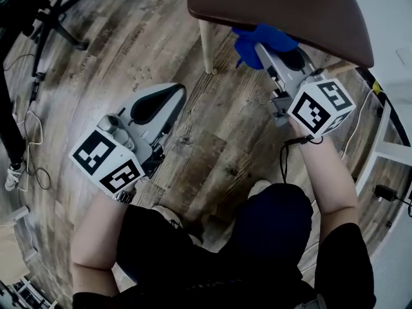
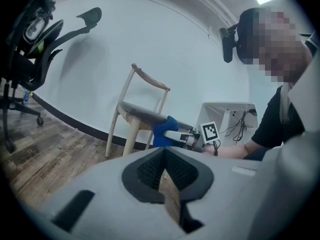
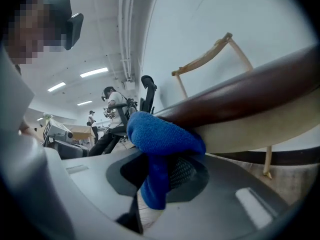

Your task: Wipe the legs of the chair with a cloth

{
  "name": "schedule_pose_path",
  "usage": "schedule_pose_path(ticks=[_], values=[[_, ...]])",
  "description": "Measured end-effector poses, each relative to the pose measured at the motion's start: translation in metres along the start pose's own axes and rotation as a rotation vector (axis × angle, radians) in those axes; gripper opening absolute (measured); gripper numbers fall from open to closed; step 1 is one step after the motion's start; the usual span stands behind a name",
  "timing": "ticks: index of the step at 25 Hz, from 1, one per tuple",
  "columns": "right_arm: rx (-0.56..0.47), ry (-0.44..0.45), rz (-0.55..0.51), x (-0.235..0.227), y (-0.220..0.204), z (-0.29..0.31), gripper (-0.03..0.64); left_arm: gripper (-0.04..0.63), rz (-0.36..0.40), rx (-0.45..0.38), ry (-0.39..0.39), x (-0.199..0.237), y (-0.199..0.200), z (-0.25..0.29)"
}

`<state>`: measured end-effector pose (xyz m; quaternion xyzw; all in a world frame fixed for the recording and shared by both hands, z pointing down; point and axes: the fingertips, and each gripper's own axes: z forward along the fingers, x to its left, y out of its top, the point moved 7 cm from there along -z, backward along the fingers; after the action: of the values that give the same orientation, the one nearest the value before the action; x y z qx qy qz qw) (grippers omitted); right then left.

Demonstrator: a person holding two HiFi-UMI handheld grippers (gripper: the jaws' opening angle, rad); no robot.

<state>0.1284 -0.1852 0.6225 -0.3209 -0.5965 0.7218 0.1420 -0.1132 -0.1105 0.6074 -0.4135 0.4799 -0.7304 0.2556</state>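
Blue cloth (image 3: 162,134), fuzzy and bunched, is pinched between the right gripper (image 1: 261,44) jaws, one end hanging below them. It presses against the near rim of the chair's brown seat (image 1: 283,11), right of a pale wooden leg (image 1: 207,47) and apart from it. Left gripper (image 1: 168,98) hangs over the wood floor (image 1: 219,127), left of that leg, jaws pressed together on nothing.
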Motion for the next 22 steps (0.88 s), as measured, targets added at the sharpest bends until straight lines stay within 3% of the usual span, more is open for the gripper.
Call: schedule_pose_path(ticks=[6,15,22], values=[[0.063,0.097,-0.086,0.030,-0.018,0.051,0.087,0.005,-0.006,0.005,0.006,0.005,-0.001,-0.010],[0.120,0.110,0.001,0.021,-0.073,0.091,0.087,0.005,-0.040,-0.023,0.011,0.014,0.006,-0.035],[0.288,0.060,0.005,-0.016,-0.176,0.101,0.087,0.005,-0.059,-0.008,0.041,0.023,0.001,-0.044]])
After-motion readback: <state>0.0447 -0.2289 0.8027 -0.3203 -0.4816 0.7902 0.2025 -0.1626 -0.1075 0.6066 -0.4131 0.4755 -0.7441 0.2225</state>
